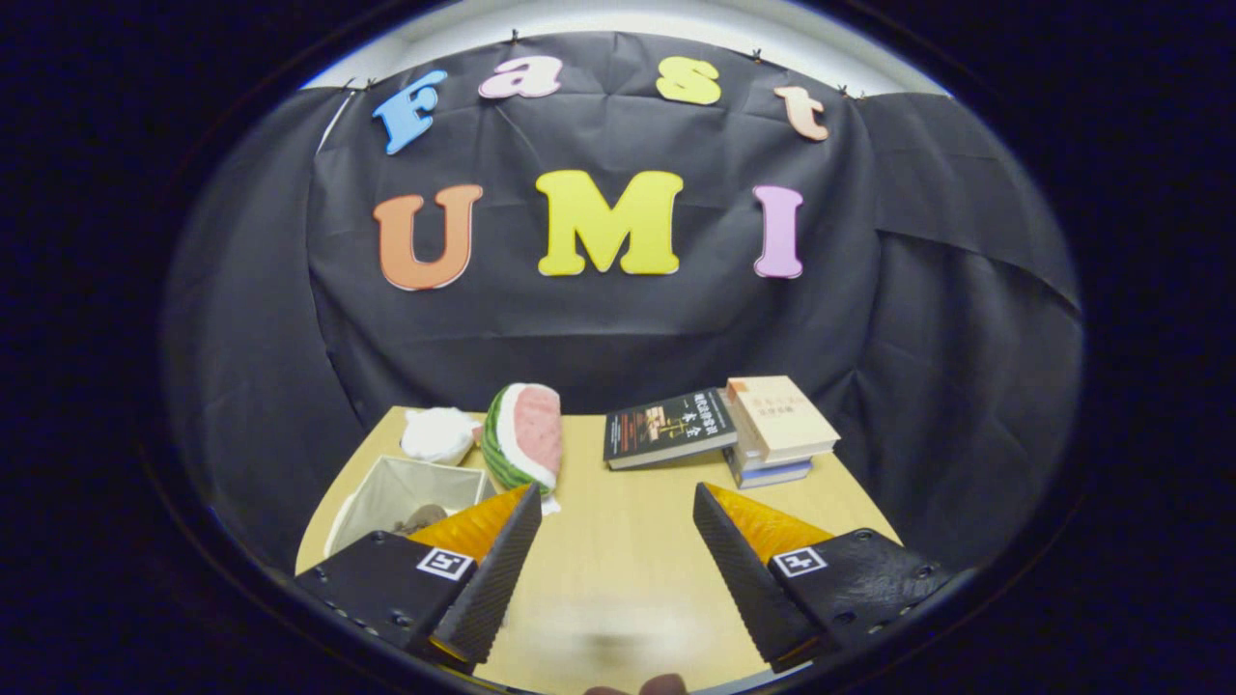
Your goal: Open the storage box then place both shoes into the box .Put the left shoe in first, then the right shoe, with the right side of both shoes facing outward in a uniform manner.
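1. Black cloth wall (618, 328) backs a light wooden surface (618, 541).
2. Gripper (616, 504) hangs above the near part of the surface; fingers spread wide, nothing between them, bare wood in the gap.
3. White storage box (401, 492) sits just beyond the left finger, near the surface's left edge; top is open, something dark lies inside, too hidden to tell what.
4. Watermelon-slice toy (526, 434) stands just beside the box, beyond the left fingertip.
5. White crumpled object (439, 434) lies behind the box, next to the watermelon.
6. Dark-covered book (669, 427) lies flat ahead of the fingers, toward the right.
7. Stack of books (780, 425) touches the dark book's right side, pale-covered one on top.
8. Blurred pale patch on the surface low between the fingers; cannot tell what it is.
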Tool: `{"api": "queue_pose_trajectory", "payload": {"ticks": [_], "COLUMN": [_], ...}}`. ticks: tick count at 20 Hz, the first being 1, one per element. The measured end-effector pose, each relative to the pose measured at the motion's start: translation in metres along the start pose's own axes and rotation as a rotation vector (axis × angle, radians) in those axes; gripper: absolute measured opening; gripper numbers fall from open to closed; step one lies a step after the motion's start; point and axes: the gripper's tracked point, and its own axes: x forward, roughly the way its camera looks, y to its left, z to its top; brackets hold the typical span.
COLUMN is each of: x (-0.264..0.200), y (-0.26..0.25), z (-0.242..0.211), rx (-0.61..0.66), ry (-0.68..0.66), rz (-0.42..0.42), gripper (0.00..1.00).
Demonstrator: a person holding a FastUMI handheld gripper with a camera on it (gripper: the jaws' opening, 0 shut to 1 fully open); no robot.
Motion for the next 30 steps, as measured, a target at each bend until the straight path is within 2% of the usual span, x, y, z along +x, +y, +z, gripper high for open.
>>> {"api": "queue_pose_trajectory", "payload": {"ticks": [11, 16, 30], "x": [-0.049, -0.057, -0.054], "y": [-0.03, -0.021, 0.032], "z": [0.031, 0.038, 0.033], "rx": [0.086, 0.095, 0.077], "ry": [-0.152, -0.196, -0.178], "rz": [0.039, 0.064, 0.165], "gripper": [0.96, 0.96, 0.96]}}
